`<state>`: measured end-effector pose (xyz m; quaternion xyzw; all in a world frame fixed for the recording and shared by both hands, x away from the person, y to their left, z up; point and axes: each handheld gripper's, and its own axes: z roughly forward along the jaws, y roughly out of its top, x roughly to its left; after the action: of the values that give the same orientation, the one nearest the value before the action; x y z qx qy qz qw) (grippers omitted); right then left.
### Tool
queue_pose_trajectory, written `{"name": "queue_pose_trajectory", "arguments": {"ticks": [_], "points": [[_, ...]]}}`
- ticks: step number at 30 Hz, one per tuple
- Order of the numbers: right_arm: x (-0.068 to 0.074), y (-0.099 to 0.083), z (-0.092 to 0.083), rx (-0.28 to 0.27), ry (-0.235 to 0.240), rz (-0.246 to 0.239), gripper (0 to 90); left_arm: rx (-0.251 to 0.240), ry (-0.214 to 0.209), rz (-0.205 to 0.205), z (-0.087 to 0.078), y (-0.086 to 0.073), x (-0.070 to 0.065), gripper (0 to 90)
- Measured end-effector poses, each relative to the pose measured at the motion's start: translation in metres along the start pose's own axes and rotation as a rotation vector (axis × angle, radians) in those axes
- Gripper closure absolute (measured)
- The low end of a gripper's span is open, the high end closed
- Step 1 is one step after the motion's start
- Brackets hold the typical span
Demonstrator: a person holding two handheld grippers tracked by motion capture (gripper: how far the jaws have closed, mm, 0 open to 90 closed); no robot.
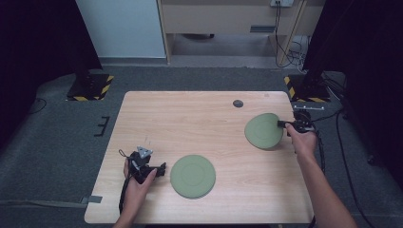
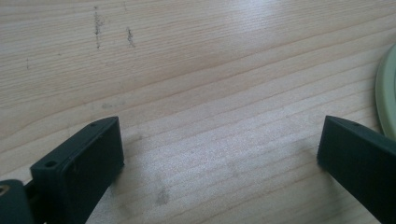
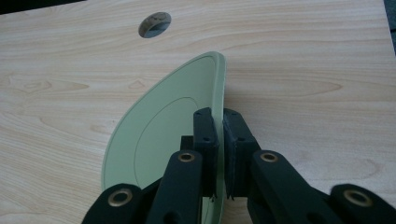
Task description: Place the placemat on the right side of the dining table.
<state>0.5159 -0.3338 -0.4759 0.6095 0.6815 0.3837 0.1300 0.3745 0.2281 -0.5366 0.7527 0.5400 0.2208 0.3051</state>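
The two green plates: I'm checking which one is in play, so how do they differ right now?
The right plate is clamped by its rim in the right gripper; the near plate is touched by nothing, with the left gripper open beside it. The right plate is tilted, while the near plate lies flat on the table. Both are round, plain and the same muted green.

- Near green plate (image 2: 386, 93) is cut by my left gripper view's right edge, just a rim sliver
- Held plate (image 3: 159, 135): lower rim sits behind my right gripper (image 3: 219, 140) pads
- My forearms run off the high view's bottom edge
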Motion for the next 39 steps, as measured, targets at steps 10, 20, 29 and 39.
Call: {"name": "queue_pose_trajectory", "arguments": {"ticks": [10,20,29,39], "points": [[-0.010,-0.011,0.003,0.017,-0.005,0.016,85.6,0.000,0.000,0.000,0.000,0.000,0.000,0.0],[-0.018,-0.018,0.006,0.029,-0.021,0.021,83.5,0.000,0.000,0.000,0.000,0.000,0.000,0.0],[-0.030,-0.023,0.015,0.026,-0.015,0.047,81.5,0.000,0.000,0.001,0.000,0.000,0.000,0.0],[-0.033,-0.024,0.020,0.025,-0.035,0.036,77.6,0.000,0.000,0.000,0.000,0.000,0.000,0.0]]}}
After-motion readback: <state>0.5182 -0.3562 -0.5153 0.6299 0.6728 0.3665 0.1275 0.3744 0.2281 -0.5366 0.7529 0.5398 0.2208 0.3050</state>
